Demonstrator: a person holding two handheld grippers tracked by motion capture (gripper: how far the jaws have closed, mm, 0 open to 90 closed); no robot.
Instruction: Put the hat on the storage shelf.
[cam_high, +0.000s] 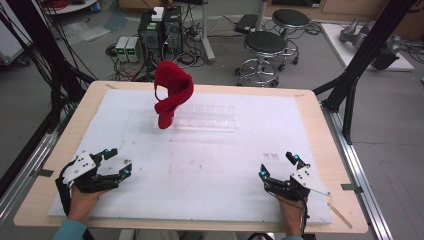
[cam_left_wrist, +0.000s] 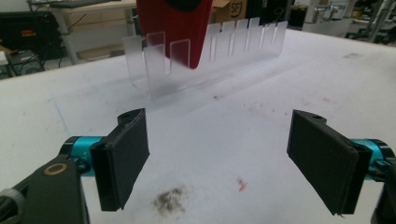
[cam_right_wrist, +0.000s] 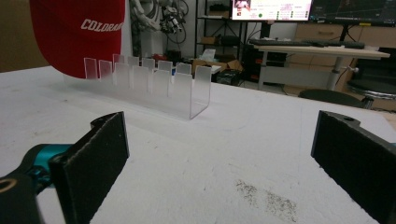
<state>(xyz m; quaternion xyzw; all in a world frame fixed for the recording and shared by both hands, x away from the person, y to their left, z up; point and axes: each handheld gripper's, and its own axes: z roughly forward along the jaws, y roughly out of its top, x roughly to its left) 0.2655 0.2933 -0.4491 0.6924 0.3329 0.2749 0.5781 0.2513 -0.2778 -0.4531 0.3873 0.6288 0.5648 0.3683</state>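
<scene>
Red cap (cam_high: 172, 92) standing on end in the clear slotted rack (cam_high: 207, 120), at the rack's left end in the high view, well toward the far side of the table (cam_high: 210, 165). Brim pointing down into the slots, crown leaning up and back above the rack. White lettering on the red cloth in the right gripper view (cam_right_wrist: 79, 32); same cap hanging behind the rack's clear tabs in the left gripper view (cam_left_wrist: 175, 28).

Left claw (cam_high: 116, 161) near the table's near-left corner, held just above the white sheet, jaws spread wide with nothing between them. Black pads (cam_left_wrist: 123, 156) facing each other across bare sheet in the left gripper view, a grey smudge (cam_left_wrist: 170, 198) and a small pink fleck (cam_left_wrist: 242, 184) on the sheet between and below.

Right claw (cam_high: 276, 165) near the near-right corner, likewise wide open and empty, pads (cam_right_wrist: 91, 165) well apart. Rack (cam_right_wrist: 149, 84) ahead of it, seen from its open end.

Both claws well apart from cap and rack. Stools (cam_high: 265, 47) and computer boxes (cam_high: 160, 30) on the floor beyond the far edge.
</scene>
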